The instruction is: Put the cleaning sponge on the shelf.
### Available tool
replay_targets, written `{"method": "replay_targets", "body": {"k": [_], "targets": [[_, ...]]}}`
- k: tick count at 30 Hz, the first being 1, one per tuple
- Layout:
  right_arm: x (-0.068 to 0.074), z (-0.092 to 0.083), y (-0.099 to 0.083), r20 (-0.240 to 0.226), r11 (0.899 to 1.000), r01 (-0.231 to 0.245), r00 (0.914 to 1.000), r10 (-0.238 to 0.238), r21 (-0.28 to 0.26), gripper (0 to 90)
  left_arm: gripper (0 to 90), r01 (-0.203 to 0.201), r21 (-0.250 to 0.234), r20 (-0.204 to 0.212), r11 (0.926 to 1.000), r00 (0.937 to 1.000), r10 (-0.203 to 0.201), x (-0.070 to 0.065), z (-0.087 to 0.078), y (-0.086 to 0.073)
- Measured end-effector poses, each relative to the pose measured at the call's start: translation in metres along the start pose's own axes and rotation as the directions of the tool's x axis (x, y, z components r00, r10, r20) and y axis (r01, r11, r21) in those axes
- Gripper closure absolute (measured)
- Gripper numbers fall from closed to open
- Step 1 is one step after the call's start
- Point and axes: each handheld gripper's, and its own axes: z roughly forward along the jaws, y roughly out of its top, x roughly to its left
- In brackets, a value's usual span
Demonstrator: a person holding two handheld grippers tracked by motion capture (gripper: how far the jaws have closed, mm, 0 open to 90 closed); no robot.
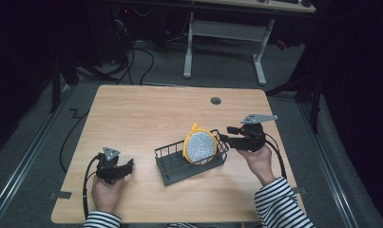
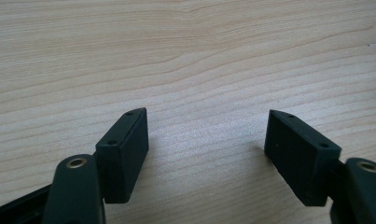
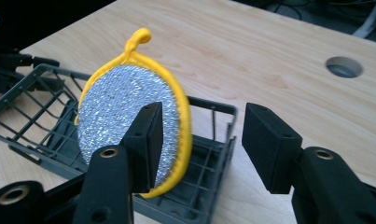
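Right now my right gripper [image 3: 199, 140] stands open, nothing pressed between its black pads, just beside the scrubber [image 3: 129, 126], which stands on edge in the right end of the basket [image 3: 41, 116] and leans against that end's wall. One pad sits in front of the scrubber's face in the right gripper view; I cannot tell whether it touches. My left gripper [image 2: 206, 149] is open too, low over bare table [image 2: 185, 56], well apart from the basket. I judge the scrubber light and soft: a flat round pad with a glittery silver mesh face, a bright yellow stitched rim and a small yellow loop [image 3: 138, 37] at the top. It should squash under the pads rather than slip, and the mesh looks rough enough to grip well; nothing about it seems fragile. I would take it across the thick yellow rim near the top, or by pinching both flat faces, since the loop looks too floppy to steer. The basket is dark grey wire in an open grid, stiff and probably light, so it may slide on the smooth pale wood if I drag the scrubber against its wall.
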Motion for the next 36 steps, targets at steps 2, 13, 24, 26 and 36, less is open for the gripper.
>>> {"method": "replay_targets", "body": {"k": [2, 13, 24, 26, 36], "targets": [[-0.004, -0.006, -0.001, 0.012, 1.0, -0.01, 0.9999, 0.01, -0.01, 48.7, 31.1, -0.001, 0.0, 0.0, 1.0, 1.0, 0.001, 0.0, 0.0, 0.0], [-0.017, -0.036, -0.005, 0.064, 0.998, -0.033, 0.9973, 0.036, -0.047, 48.7, 31.1, -0.001, 0.0, 0.0, 1.0, 1.0, 0.001, 0.0, 0.0, 0.0], [-0.031, -0.057, -0.023, 0.095, 0.993, -0.089, 0.9909, 0.095, -0.073, 48.9, 31.0, -0.001, 0.001, 0.0, 1.0, 1.0, 0.001, 0.0, 0.0, 0.0], [-0.033, -0.06, -0.028, 0.1, 0.992, -0.102, 0.989, 0.11, -0.077, 49.0, 31.0, -0.001, 0.0, 0.0, 1.0, 1.0, 0.001, 0.0, 0.0, 0.0], [-0.043, -0.075, -0.047, 0.131, 0.985, -0.144, 0.979, 0.156, -0.1, 48.8, 31.0, -0.003, 0.001, -0.002, 1.0, 1.0, 0.003, 0.0, 0.0, 0.0]]}}
